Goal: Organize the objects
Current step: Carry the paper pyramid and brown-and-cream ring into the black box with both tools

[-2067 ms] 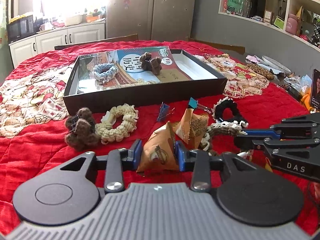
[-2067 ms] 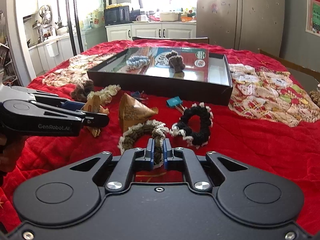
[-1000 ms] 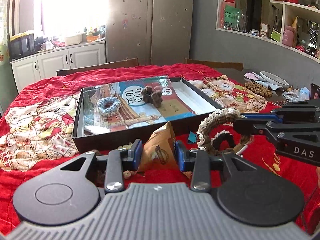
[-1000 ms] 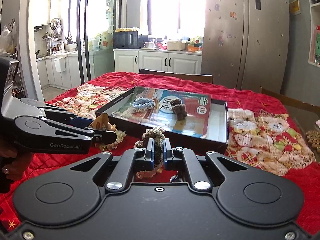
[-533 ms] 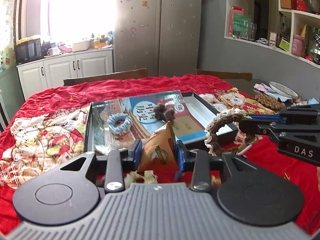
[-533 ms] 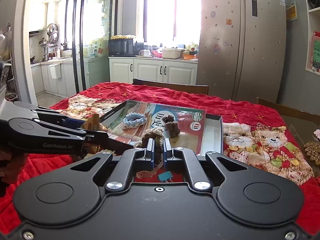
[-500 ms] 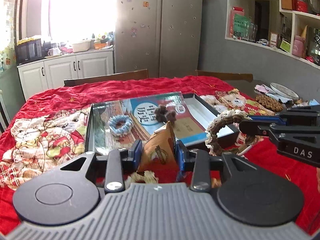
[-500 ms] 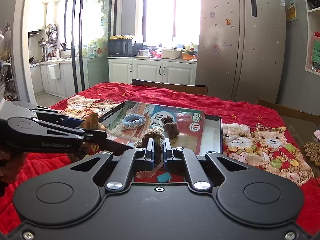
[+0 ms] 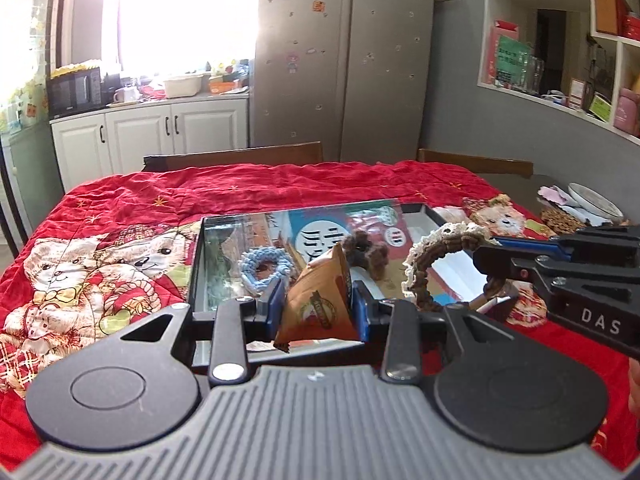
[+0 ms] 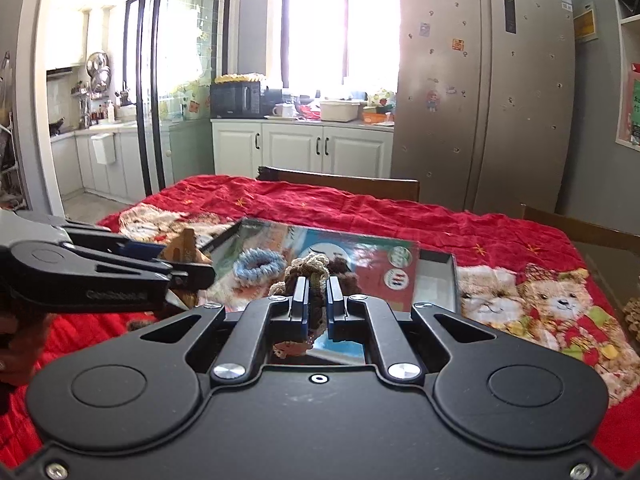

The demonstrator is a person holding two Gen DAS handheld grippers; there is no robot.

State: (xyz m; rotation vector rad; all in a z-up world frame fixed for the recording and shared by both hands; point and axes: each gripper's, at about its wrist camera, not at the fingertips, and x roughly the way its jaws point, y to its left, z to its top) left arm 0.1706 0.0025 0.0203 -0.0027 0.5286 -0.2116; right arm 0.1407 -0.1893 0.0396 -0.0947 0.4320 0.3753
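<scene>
Left gripper (image 9: 318, 304): clamped on the orange snack packet (image 9: 320, 304), held above the black tray (image 9: 196, 264).
Right gripper (image 10: 317, 300): closed on the brown-and-cream scrunchie (image 10: 310, 268) (hanging over the tray).
Tray contents: blue scrunchie (image 9: 262, 266), dark brown scrunchie (image 9: 366, 250).
Surface: red quilt (image 9: 160, 192).

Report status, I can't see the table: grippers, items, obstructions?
Left gripper shut on packet. Right gripper shut on scrunchie. Both over box. Blue scrunchie, brown one already inside.
</scene>
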